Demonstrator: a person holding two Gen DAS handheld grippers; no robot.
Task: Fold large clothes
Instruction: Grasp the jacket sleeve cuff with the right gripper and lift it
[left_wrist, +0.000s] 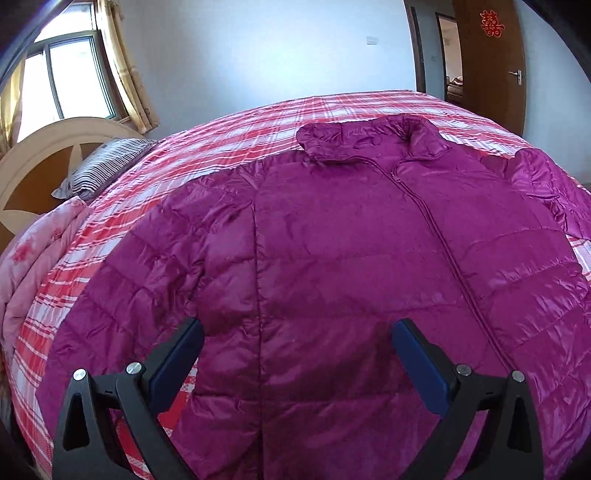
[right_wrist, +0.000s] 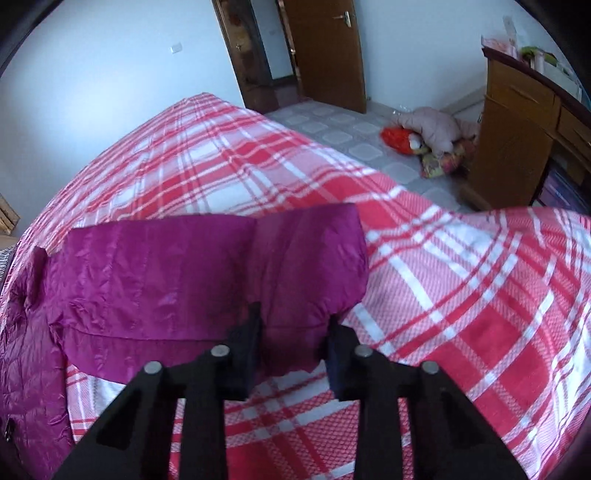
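A shiny purple quilted jacket (left_wrist: 332, 240) lies face up, zipped, on the red-and-white plaid bed cover (left_wrist: 240, 122), collar towards the far side. My left gripper (left_wrist: 297, 332) hovers over the jacket's lower body, open, its blue pads wide apart and nothing pinched. In the right wrist view one sleeve (right_wrist: 207, 269) stretches out across the plaid cover (right_wrist: 461, 277). My right gripper (right_wrist: 293, 328) is shut on the near edge of the sleeve's end, with the fabric bunched between its dark pads.
A striped pillow (left_wrist: 103, 166), a folded pink quilt (left_wrist: 40, 251) and a headboard (left_wrist: 44, 155) sit at the left end of the bed. A wooden desk (right_wrist: 524, 129) and soft toys (right_wrist: 432, 136) stand on the floor beyond the bed edge, near a brown door (right_wrist: 325, 51).
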